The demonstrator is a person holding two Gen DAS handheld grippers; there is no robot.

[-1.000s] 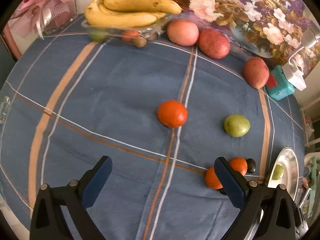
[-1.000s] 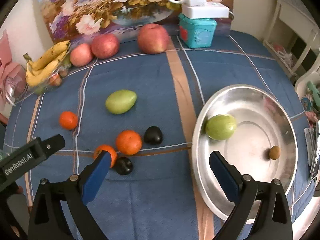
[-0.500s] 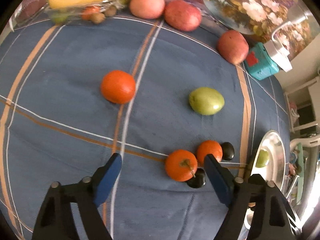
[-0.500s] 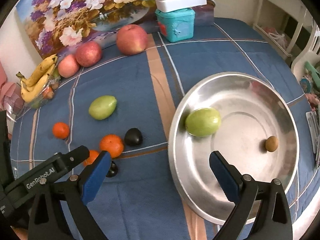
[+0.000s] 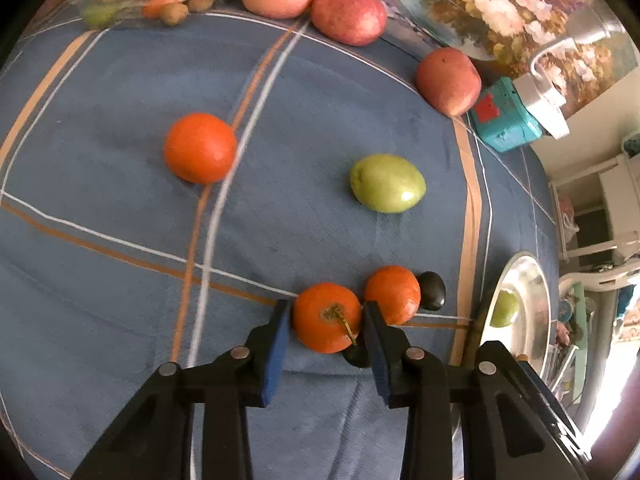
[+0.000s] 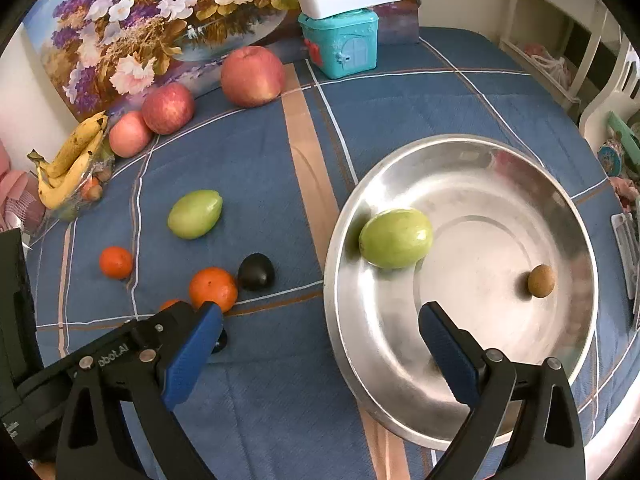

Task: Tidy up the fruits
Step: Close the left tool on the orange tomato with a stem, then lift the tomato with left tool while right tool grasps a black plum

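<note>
Change: my left gripper has just been closing, and its pads now touch the stemmed orange on the blue cloth
Right gripper: wide open, empty, over the steel plate
Next: lift orange to plate, I think

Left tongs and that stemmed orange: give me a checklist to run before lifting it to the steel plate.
1. Orange between the pads: ok. The left tongs have just been closing and now bracket the stemmed orange.
2. Firm pad contact: cannot tell. Both pads sit at its sides, but pressure is not visible.
3. Neighbours clear: not ok. A second orange sits right against the right pad, and a dark fruit lies just under it.
4. Room on the steel plate: ok. It holds only a green fruit and a small brown fruit.
5. Right tongs out of the way: not ok. Open, hanging over the plate's near rim.
</note>
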